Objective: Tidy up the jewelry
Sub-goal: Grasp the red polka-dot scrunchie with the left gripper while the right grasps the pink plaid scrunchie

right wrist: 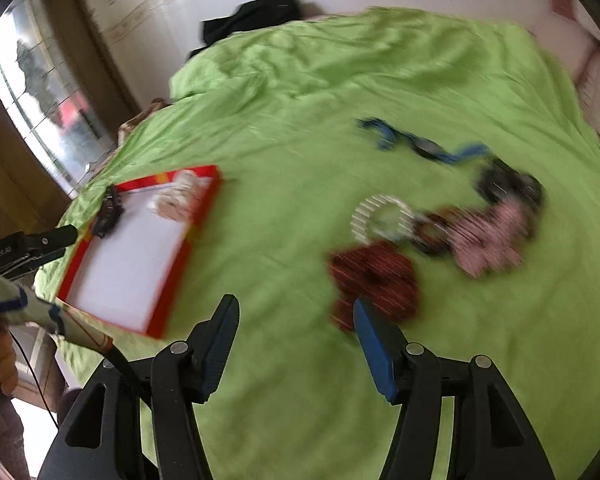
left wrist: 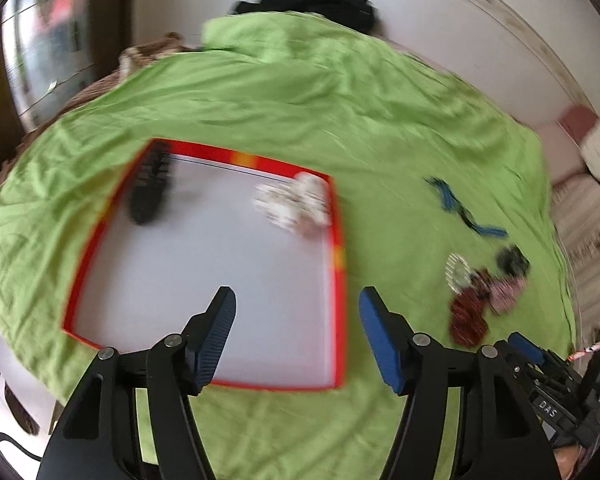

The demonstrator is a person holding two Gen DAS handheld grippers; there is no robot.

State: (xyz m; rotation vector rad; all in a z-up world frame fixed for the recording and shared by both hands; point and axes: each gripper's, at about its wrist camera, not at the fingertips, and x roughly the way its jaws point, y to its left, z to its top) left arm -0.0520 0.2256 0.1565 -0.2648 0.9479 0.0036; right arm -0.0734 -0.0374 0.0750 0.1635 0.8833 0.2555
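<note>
A red-rimmed shallow box [left wrist: 338,280] [right wrist: 168,304] with a white floor lies on the green sheet. Inside it rest a black beaded piece [left wrist: 150,188] [right wrist: 108,212] and a white piece [left wrist: 296,204] [right wrist: 178,198]. My left gripper [left wrist: 296,312] hangs open over the box's near right corner, nothing between its fingers. To the right lie loose pieces: a blue strand [left wrist: 464,210] [right wrist: 424,144], a white ring [left wrist: 458,272] [right wrist: 382,218], a dark red piece [left wrist: 466,316] [right wrist: 374,276], a pink one [right wrist: 488,240] and a black one [right wrist: 508,182]. My right gripper [right wrist: 296,312] is open, empty, just left of the dark red piece.
The green sheet [left wrist: 300,92] covers a bed; black cloth [left wrist: 320,0] lies at its far edge by a white wall. A window [right wrist: 40,92] stands at left. The other gripper [left wrist: 540,364] [right wrist: 28,244] and a person's hand [right wrist: 2,356] show at the frame edges.
</note>
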